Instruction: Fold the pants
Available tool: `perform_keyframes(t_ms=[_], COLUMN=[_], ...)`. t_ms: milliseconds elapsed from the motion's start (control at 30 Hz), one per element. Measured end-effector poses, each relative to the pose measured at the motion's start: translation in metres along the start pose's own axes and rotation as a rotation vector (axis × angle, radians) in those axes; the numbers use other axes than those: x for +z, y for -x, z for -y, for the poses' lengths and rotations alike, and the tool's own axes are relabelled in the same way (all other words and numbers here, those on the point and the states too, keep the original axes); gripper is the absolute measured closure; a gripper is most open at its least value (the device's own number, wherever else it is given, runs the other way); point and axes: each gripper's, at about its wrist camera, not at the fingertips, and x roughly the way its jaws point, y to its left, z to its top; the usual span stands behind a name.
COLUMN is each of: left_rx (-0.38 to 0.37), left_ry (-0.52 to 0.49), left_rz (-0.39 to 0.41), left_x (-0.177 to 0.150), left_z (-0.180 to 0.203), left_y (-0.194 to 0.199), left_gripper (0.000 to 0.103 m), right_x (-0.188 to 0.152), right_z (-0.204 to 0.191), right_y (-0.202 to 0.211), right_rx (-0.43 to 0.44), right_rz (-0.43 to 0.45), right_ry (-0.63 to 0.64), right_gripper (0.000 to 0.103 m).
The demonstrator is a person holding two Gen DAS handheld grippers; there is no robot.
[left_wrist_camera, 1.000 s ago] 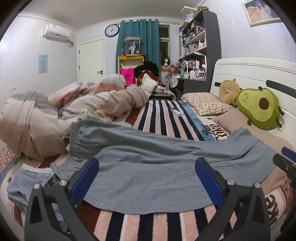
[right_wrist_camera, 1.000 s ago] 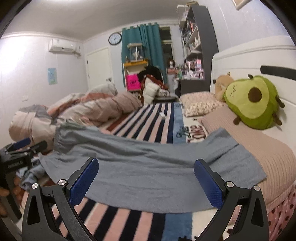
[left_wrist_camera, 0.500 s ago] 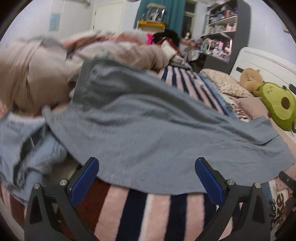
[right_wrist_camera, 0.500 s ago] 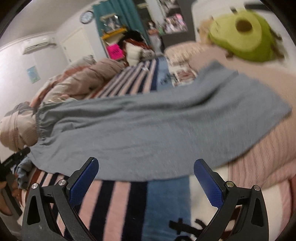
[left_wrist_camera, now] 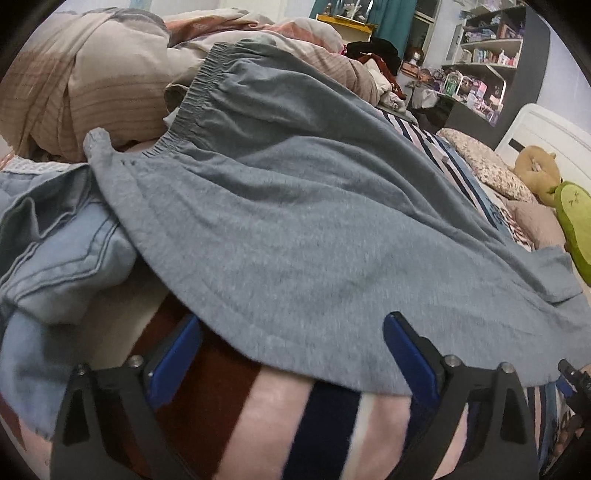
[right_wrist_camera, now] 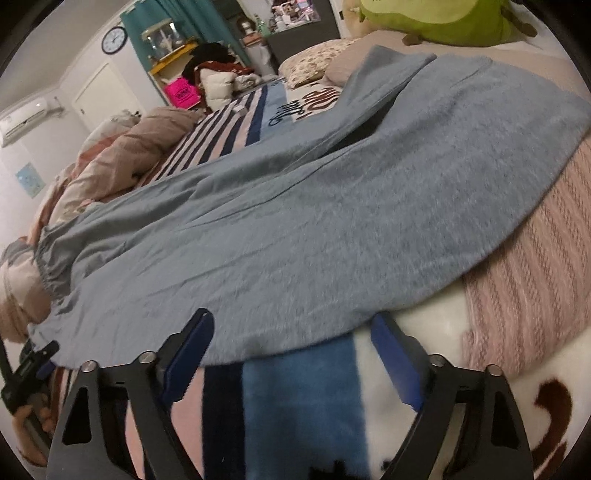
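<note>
Both tools, left tool [left_wrist_camera: 291, 354] and right tool [right_wrist_camera: 291, 350], closing over the pants [left_wrist_camera: 314, 229] hem, nothing pinched yet. Risk: pads snag the blanket [right_wrist_camera: 295, 406] too, or catch one layer.

My bedroom, dim and cluttered

Beyond my striped pink-and-navy bedspread [left_wrist_camera: 258, 413] I see pale walls [right_wrist_camera: 48, 147]; a round wall clock [right_wrist_camera: 114, 40] beside teal curtains [right_wrist_camera: 207, 22]; a white door [right_wrist_camera: 103, 96]; a dark open shelf unit [left_wrist_camera: 517, 66]; a white headboard [left_wrist_camera: 546, 129].

Matt grey knit-cloth pants [left_wrist_camera: 295, 229]
</note>
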Motion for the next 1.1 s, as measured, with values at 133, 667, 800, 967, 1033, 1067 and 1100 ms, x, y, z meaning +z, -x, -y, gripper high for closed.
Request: perform_keyframes(t_ms=[133, 667, 800, 967, 1033, 1067, 1100], left_rx=[0.009, 0.052, 0.036, 0.026, 0.027, 0.025, 0.027], left_ry=[0.027, 0.052, -0.013, -0.045, -0.055, -0.063, -0.075], left_rz=[0.001, 0.085, 0.129, 0.161, 0.169, 0.176, 0.188], left_x=[0.007, 0.034, 0.056, 0.082, 0.092, 0.099, 0.106], left_z=[-0.005, -0.012, 0.0, 0.01, 0.013, 0.015, 0.018], left_y=[-0.011, -0.005, 0.005, 0.01, 0.008, 0.008, 0.007], left_gripper=[0.025, 0.093, 0.096, 0.096, 0.096, 0.096, 0.096], right_x=[0.007, 0.029, 0.048, 0.068, 0.083, 0.087, 0.096], right_z=[-0.001, -0.005, -0.021, -0.039, -0.044, -0.046, -0.05], right_y=[-0.005, 0.003, 0.01, 0.016, 0.014, 0.013, 0.01], right_rx=[-0.027, -0.06, -0.046, -0.017, 0.004, 0.006, 0.003], right_rz=[0.021, 0.101, 0.135, 0.184, 0.192, 0.195, 0.203], right_ry=[-0.004, 0.048, 0.122, 0.227, 0.246, 0.253, 0.267], right_gripper=[0.04, 0.098, 0.099, 0.1, 0.1, 0.101, 0.101])
